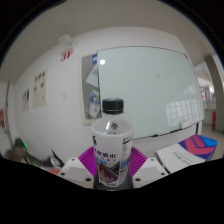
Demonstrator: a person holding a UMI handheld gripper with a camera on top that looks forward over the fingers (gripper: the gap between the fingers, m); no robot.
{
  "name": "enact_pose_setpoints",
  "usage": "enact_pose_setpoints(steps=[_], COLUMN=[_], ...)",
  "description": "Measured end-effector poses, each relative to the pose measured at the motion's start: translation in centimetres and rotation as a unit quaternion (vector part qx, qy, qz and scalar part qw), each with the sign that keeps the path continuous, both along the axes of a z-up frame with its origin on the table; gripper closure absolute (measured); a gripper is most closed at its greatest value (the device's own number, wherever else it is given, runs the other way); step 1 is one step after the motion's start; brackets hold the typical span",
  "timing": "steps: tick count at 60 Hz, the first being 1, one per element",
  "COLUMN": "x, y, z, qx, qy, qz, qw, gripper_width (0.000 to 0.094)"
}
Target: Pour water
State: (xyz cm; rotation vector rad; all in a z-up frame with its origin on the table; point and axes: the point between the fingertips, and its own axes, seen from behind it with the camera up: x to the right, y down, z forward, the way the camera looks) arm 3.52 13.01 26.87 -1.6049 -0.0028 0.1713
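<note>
Gripper view: gripper [111, 172] squeezes clear bottle [112, 145] from both sides, purple pads [90, 163] pressed on it. Bottle upright between fingers, black cap [112, 104] on top, label with print on front. Behind: big whiteboard [145, 90] on wall, papers [39, 88] pinned beside it.

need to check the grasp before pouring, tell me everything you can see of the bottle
The bottle is clear plastic with a black screw cap still on, so pouring has not begun. It stands upright, with a rounded shoulder under a short neck and a white label with dark print on its body. It sits between the gripper fingers, whose purple pads lie close against its lower sides; its base is hidden. The liquid level cannot be told. Behind it a whiteboard hangs on the wall.
</note>
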Motion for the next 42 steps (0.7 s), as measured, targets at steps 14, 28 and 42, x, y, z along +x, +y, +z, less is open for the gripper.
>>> enact_pose_setpoints(steps=[14, 28, 42], x=[2.9, 3.9, 4.0], y=[1.2, 0.8, 0.1], z=[-14.8, -20.6, -21.4], qx=[-0.106, -0.129, -0.167], qy=[-0.089, -0.078, -0.07], qz=[-0.014, -0.01, -0.014], qw=[0.99, 0.989, 0.983], gripper_width=[0.0571, 0.0559, 0.0189])
